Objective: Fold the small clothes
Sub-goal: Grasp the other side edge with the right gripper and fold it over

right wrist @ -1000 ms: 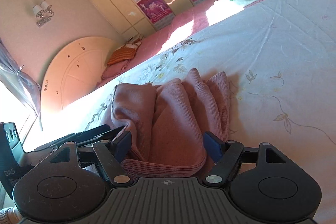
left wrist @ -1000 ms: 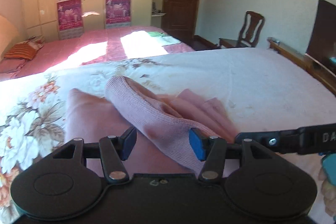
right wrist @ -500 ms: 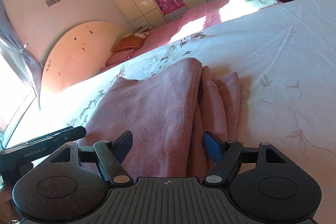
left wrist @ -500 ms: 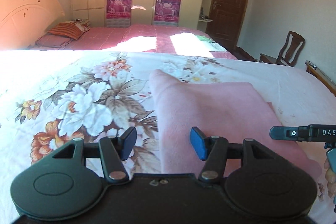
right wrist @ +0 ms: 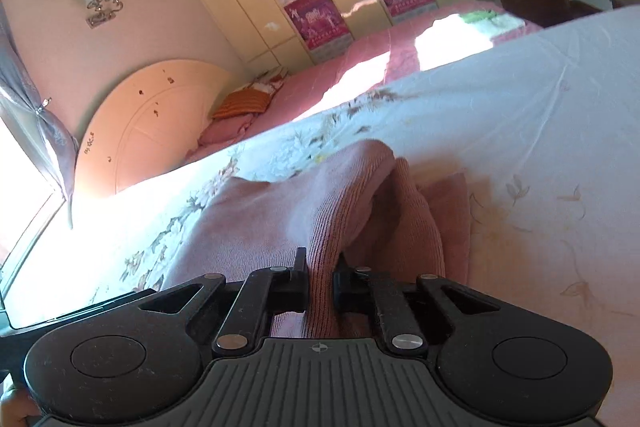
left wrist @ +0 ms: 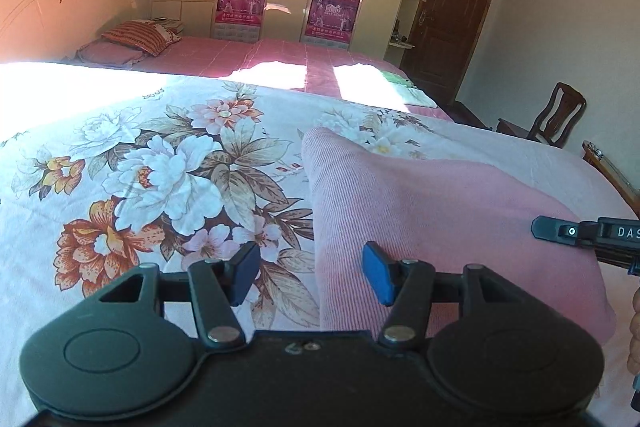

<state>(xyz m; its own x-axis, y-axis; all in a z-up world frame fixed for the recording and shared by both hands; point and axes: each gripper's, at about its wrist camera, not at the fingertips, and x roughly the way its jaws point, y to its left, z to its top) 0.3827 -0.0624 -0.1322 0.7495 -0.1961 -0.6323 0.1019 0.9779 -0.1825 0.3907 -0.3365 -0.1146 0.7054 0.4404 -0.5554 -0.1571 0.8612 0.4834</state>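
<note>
Now my right tool (right wrist: 320, 281) is just closing, pinching a garment (right wrist: 320, 219) fold on the bed (right wrist: 540, 115) for lifting; my left tool (left wrist: 310, 277) is hovering open astride its edge, ready to grab.

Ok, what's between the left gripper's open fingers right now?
In the left wrist view, the left gripper straddles the pink garment's left edge: floral bedsheet by the left finger, pink cloth by the right. Neither pad presses it.
</note>
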